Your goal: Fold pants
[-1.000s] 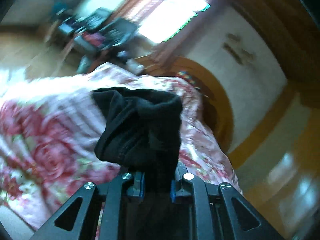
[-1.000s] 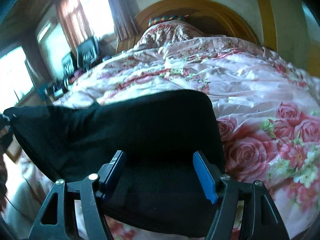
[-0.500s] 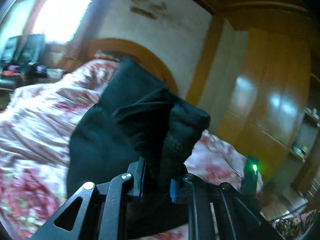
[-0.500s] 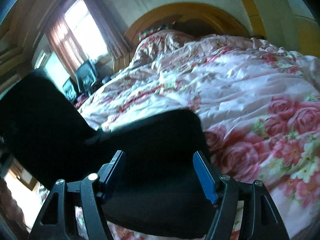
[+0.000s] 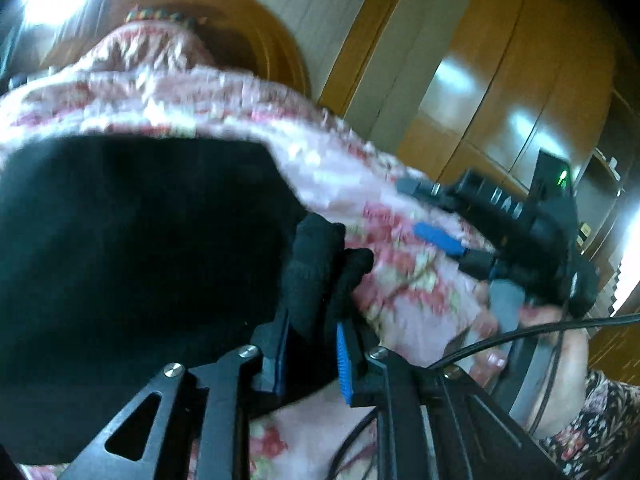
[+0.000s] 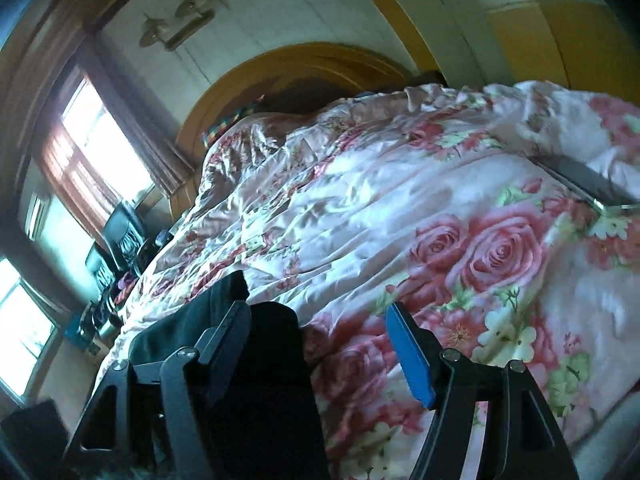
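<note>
The black pants (image 5: pixel 132 264) lie spread on the floral bedspread (image 5: pixel 404 280). My left gripper (image 5: pixel 310 354) is shut on a bunched edge of the pants (image 5: pixel 320 264) at their right side, low over the bed. My right gripper (image 6: pixel 320 340) is open; part of the pants (image 6: pixel 260 380) lies between its jaws near the left finger, with the right blue pad (image 6: pixel 408 356) well apart from it. In the left wrist view the right gripper (image 5: pixel 460 236) is to the right, held over the bedspread.
The bed has a curved wooden headboard (image 6: pixel 304 64) at the far end. A flat dark phone-like object (image 6: pixel 584 184) lies on the bedspread at the right. Wooden wardrobes (image 5: pixel 520 92) stand to the right, windows (image 6: pixel 92 148) and chairs to the left.
My left gripper swung over and brought the held part of the pants down onto the bed, so they now lie spread. The right gripper stayed open and the pants slid left in its view.
</note>
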